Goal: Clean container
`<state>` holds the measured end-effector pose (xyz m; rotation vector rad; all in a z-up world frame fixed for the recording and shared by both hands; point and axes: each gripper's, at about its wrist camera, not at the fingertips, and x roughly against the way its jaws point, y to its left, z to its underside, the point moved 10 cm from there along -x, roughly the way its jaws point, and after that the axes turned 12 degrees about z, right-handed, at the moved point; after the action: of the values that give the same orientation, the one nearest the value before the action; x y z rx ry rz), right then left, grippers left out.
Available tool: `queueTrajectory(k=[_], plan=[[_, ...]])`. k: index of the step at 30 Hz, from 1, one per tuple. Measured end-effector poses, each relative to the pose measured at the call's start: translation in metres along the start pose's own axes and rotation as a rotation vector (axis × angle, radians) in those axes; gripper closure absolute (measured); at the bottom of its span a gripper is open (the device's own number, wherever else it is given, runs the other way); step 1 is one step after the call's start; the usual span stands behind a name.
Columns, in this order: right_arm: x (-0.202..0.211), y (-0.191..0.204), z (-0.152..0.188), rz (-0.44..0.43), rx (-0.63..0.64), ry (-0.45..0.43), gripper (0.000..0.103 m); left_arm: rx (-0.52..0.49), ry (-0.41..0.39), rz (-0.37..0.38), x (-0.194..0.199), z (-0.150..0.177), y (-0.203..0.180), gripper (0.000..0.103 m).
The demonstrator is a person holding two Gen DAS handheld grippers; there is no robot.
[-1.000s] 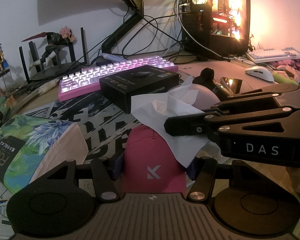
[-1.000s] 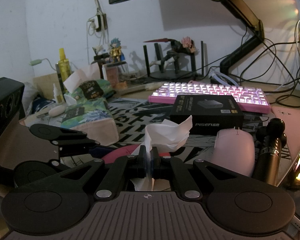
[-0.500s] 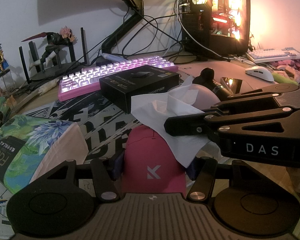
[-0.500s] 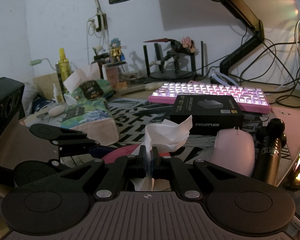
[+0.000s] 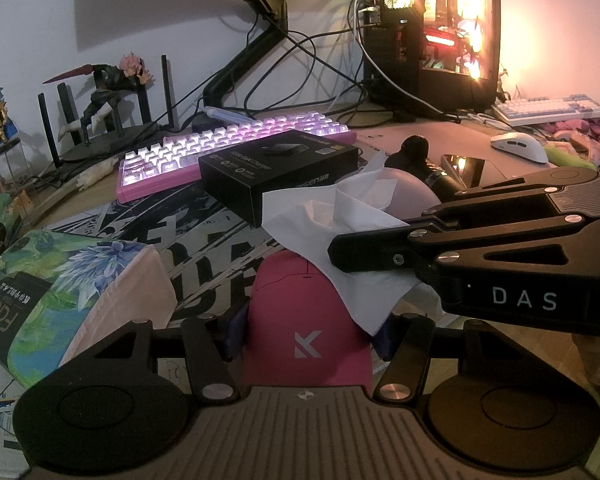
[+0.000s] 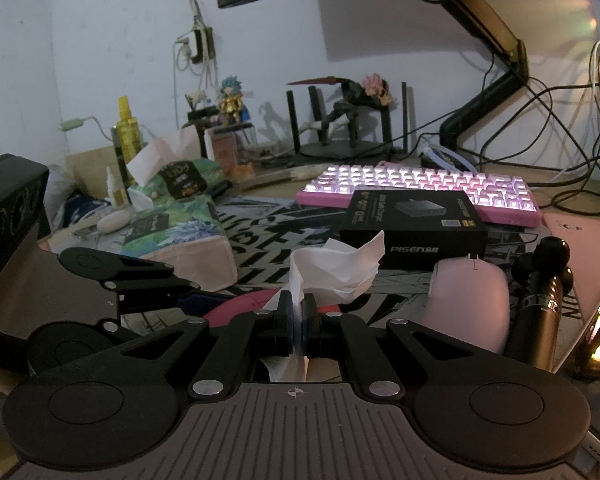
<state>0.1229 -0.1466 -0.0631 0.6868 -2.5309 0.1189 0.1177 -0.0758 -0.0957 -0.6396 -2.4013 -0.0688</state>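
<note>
My left gripper is shut on a hot-pink computer mouse with a white K logo, holding it by its sides over the printed desk mat. My right gripper is shut on a crumpled white tissue. In the left wrist view the right gripper reaches in from the right, and the tissue lies over the front and right side of the pink mouse. In the right wrist view the pink mouse shows just beyond the tissue, with the left gripper at its left.
A black Pisen box lies in front of a pink backlit keyboard. A pale pink mouse and a black handle sit to the right. Tissue packs lie left. A lit PC tower stands behind.
</note>
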Motion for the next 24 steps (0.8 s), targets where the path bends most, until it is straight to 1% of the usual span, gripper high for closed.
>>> queueTrajectory(k=[5,15,24], plan=[[0.0002,-0.0001,0.0,0.01,0.004,-0.003,0.098,0.0,0.0,0.0,0.0001,0.0,0.0,0.044],[0.0055,0.0017,-0.0022,-0.029,-0.001,-0.007,0.098,-0.001,0.0,-0.001,0.0,0.0,-0.0002,0.044],[0.0003,-0.0019,0.0009,0.034,-0.012,0.011,0.098,-0.002,0.0,-0.001,-0.0001,-0.0001,-0.0004,0.044]])
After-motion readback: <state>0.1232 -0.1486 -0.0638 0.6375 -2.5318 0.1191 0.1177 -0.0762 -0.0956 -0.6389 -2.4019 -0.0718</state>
